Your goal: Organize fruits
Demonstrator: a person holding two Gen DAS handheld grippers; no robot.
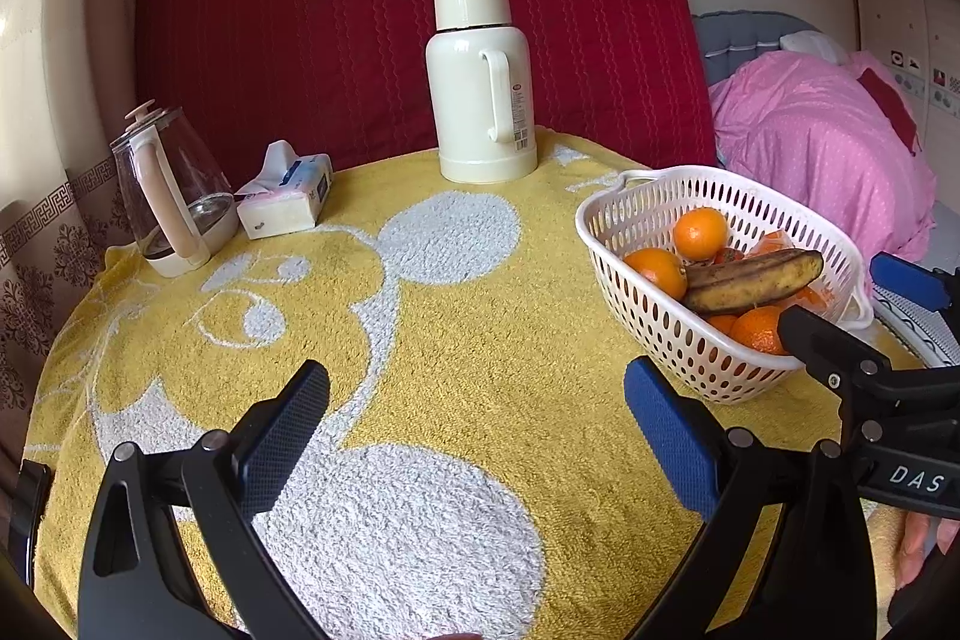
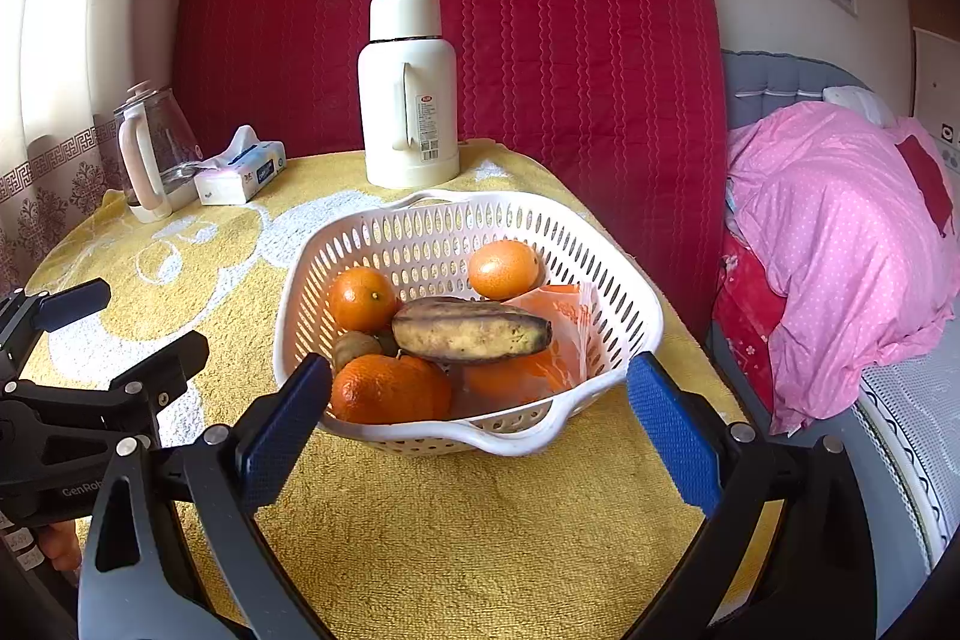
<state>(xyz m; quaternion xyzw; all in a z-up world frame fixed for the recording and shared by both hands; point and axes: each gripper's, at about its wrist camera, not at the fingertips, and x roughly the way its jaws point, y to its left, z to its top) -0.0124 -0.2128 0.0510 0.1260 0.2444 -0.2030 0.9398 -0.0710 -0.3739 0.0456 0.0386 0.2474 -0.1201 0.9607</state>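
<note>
While both grippers hover with jaws spread wide and empty, the white perforated plastic basket sits on the yellow-and-white terry towel — just ahead of the right gripper. Inside lie a brown-spotted overripe banana, several round oranges and a small brown kiwi. The left gripper hangs over bare towel, beside the basket — a cream thermos flask stands behind.
</note>
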